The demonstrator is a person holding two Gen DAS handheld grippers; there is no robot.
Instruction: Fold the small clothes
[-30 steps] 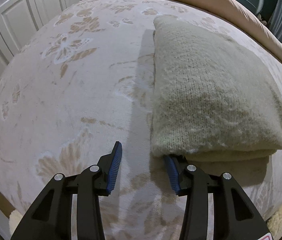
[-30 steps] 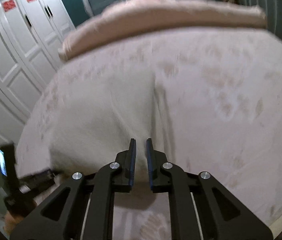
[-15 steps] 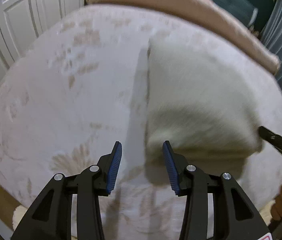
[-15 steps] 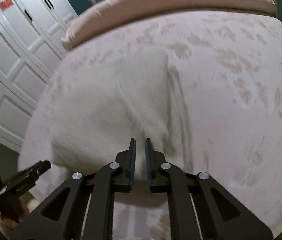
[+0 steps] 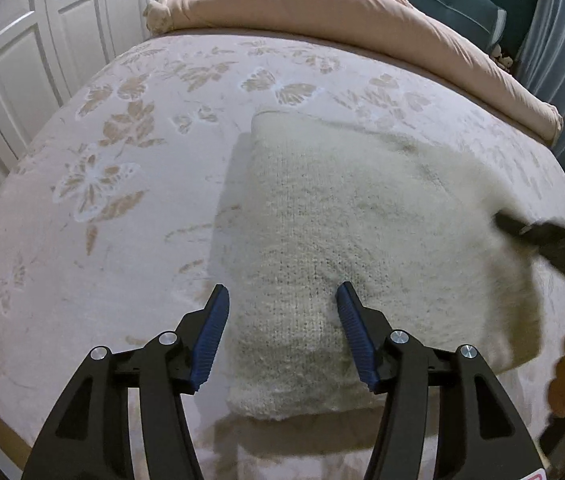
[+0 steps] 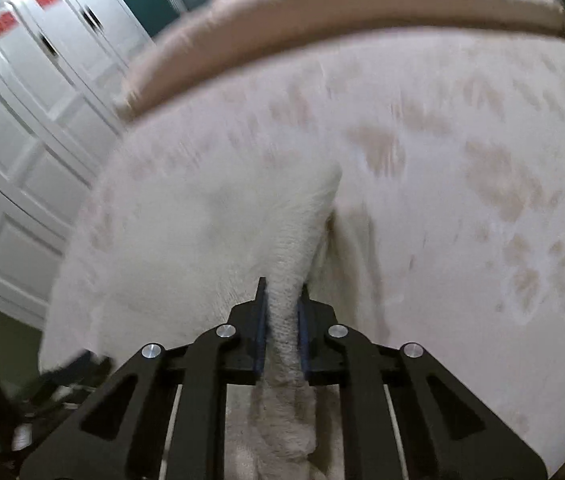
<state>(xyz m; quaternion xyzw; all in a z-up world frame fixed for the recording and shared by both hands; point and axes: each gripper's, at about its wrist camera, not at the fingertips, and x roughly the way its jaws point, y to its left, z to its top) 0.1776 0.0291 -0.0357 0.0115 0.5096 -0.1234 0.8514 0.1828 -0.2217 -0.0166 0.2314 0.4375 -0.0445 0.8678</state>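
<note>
Right gripper (image 6: 282, 308) apparently pinches sweater (image 5: 354, 216); left gripper (image 5: 282, 332) opening

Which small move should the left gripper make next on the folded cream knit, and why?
Probably ease forward and close on the near edge of the knit. The left gripper is opening, pads not pressing the fabric between them, while the right gripper already pinches its edge.

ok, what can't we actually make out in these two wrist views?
- Left wrist view: near edge of the folded knit garment runs behind the left gripper; its fingers hide whether layers line up.
- Left wrist view: right gripper is blurred and cut by the frame edge.
- Right wrist view: motion blur smears the garment's outline and the bedspread pattern.
</note>
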